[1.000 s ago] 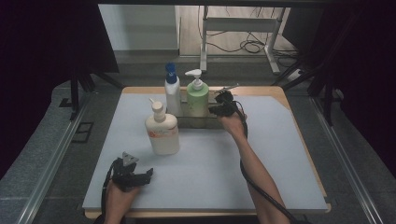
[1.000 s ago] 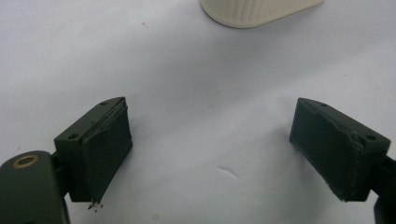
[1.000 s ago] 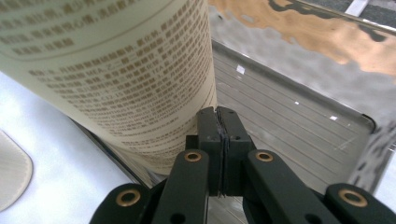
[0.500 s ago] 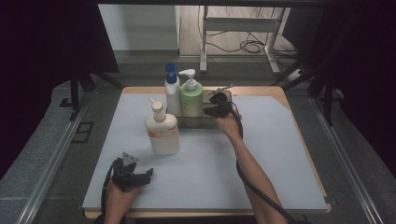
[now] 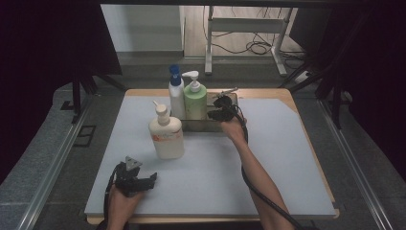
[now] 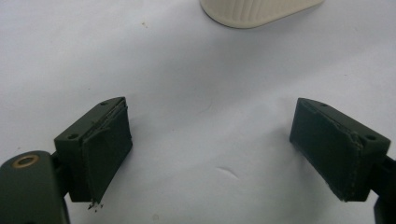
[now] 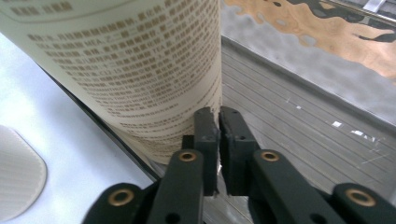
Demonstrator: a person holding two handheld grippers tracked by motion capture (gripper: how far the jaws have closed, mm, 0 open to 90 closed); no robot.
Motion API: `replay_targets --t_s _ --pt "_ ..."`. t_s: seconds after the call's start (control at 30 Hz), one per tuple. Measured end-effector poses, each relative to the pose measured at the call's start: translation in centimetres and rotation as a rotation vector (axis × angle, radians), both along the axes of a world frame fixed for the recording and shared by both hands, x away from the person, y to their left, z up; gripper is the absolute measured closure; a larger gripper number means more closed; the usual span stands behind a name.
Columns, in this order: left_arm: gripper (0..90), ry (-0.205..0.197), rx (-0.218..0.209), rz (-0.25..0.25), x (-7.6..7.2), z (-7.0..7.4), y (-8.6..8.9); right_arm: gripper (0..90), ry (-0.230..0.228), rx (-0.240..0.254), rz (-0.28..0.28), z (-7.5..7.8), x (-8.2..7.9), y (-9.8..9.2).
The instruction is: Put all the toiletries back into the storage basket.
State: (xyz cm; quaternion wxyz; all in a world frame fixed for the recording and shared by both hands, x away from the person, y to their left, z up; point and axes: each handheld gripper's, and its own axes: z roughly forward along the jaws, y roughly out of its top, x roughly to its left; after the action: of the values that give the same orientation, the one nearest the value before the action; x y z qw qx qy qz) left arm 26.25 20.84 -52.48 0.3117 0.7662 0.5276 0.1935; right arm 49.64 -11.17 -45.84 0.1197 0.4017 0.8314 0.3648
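Note:
A green pump bottle (image 5: pixel 194 100) and a white bottle with a blue cap (image 5: pixel 176 98) stand in a shallow tray (image 5: pixel 203 126) at the back of the table. In front of the tray, on the mat, stands a cream pump bottle (image 5: pixel 166 136). My right gripper (image 5: pixel 211 114) is inside the tray, shut, with nothing between its jaws. In the right gripper view its tips (image 7: pixel 218 116) rest against the green bottle's printed side (image 7: pixel 126 70). My left gripper (image 5: pixel 149 179) lies low near the front left, open (image 6: pixel 212 140) over bare mat, with the cream bottle's base (image 6: pixel 257 9) ahead of it.
The pale mat (image 5: pixel 268 163) covers most of the wooden table, whose bare corner (image 5: pixel 287 96) is at the back right. The tray's grey ribbed floor (image 7: pixel 303 121) runs to the right of the green bottle. A cable trails from the right hand along the forearm.
The right gripper has moved left inside the tray, and the green bottle has slid left with it, closer to the blue-capped bottle. The left gripper has stayed put.

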Motion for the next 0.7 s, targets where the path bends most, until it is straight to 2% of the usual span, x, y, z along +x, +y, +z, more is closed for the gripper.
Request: replay_targets --t_s 0.17,0.43,0.7 --pt "12.0 -0.001 0.0 0.001 0.0 0.0 0.0 74.6 -0.019 0.005 0.003 0.2 -0.2 -0.5" --pt "12.0 -0.001 0.0 0.0 0.0 0.0 0.0 65.1 -0.078 0.004 0.027 1.9 -1.3 -1.8" --pt "12.0 -0.002 -0.001 0.001 0.0 0.0 0.0 54.8 -0.095 0.018 0.073 2.9 -2.9 -2.7"
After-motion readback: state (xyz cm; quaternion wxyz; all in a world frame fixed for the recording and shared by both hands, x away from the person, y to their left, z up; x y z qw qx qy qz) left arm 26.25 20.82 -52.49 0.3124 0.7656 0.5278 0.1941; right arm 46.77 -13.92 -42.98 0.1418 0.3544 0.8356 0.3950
